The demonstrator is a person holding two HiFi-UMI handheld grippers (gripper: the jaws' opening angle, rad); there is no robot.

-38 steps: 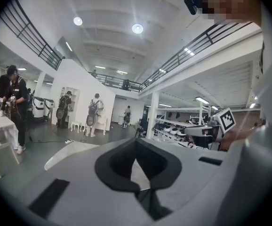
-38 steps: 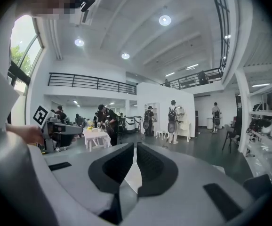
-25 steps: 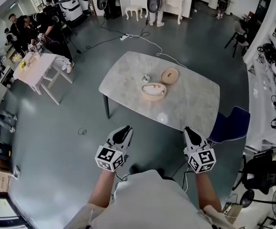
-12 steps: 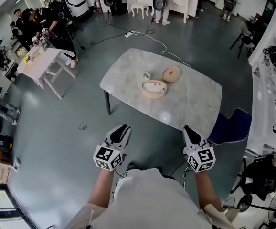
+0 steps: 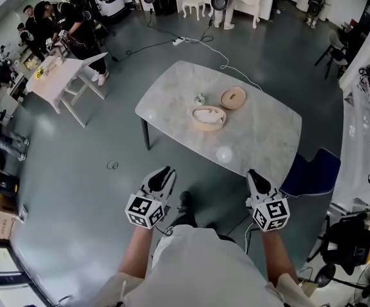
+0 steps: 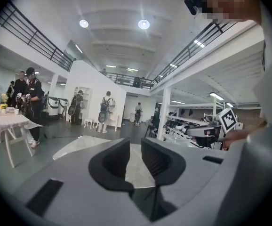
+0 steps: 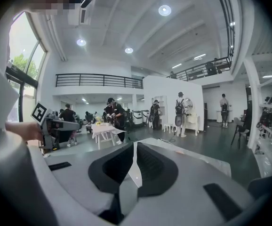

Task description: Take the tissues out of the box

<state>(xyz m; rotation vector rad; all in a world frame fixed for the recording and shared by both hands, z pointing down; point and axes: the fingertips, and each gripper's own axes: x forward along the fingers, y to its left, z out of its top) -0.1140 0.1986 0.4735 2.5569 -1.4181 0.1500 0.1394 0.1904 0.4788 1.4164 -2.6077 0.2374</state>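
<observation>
Right of the table (image 5: 262, 133) bearing the box (image 5: 207, 118) stands a blue chair (image 5: 310, 174).

A pale marbled worktop (image 5: 262, 136) is carrying three things. A round box (image 5: 208, 118), a lid (image 5: 233, 98) and a small scrap (image 5: 200, 99) are lying close together.

The surface (image 5: 262, 136) ahead of me looks like pale grey marble, veined and polished, with one bright spot of lamp glare on it. The round box (image 5: 208, 128) is light, unpainted wood with a matt finish, and its lid (image 5: 233, 98) is the same wood. The white stuff in the box may be soft paper tissue (image 5: 205, 114); from here I cannot be sure. The floor (image 5: 76, 190) is smooth and grey with a dull sheen. My shirt (image 5: 198, 267) is pale matt cloth.
</observation>
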